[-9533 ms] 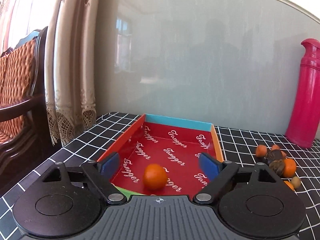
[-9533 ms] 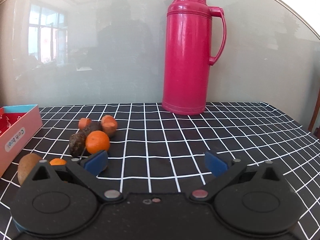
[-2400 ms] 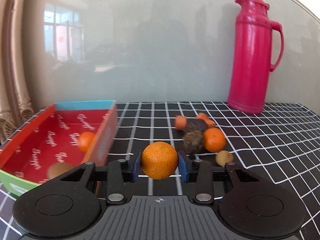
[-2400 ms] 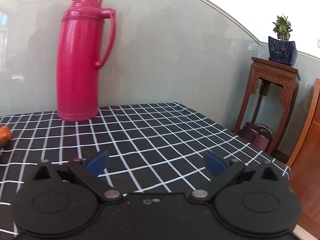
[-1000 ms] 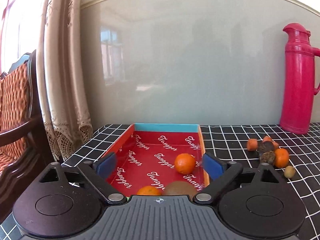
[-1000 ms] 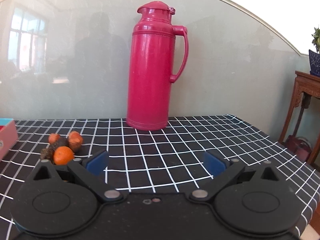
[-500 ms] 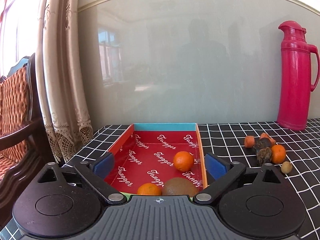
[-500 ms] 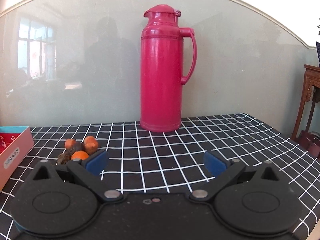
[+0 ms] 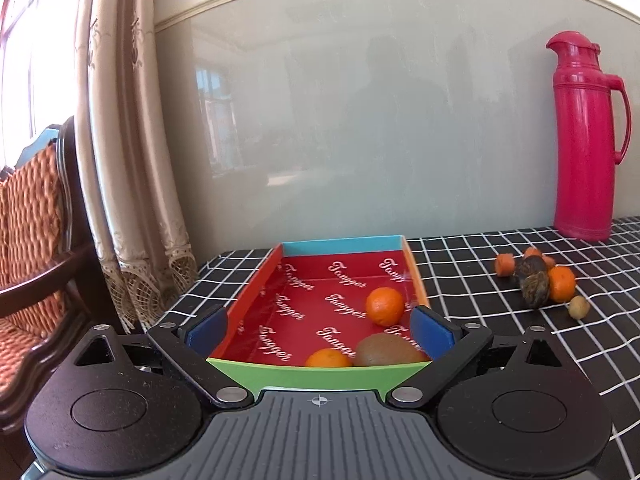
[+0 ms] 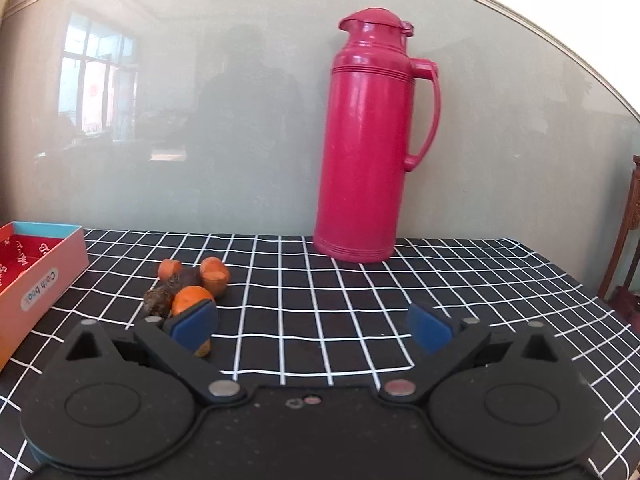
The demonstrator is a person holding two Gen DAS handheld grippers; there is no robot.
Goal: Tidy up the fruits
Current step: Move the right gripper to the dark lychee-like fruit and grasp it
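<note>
Red box (image 9: 320, 300) on the worktop (image 10: 360, 300) holds two tangerines (image 9: 385, 306) and a kiwi (image 9: 386, 351). Remaining fruit pile (image 10: 188, 286) sits right of it, near the pink thermos (image 10: 368, 140). My left gripper (image 9: 320, 330) spread wide over the box's near end, empty; right gripper (image 10: 310, 326) released too, low beside the pile.

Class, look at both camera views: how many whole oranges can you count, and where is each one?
3. Two lie in the red box: one mid-box near its right wall, one at the near wall. The third sits in the table pile; others may be hidden.
</note>
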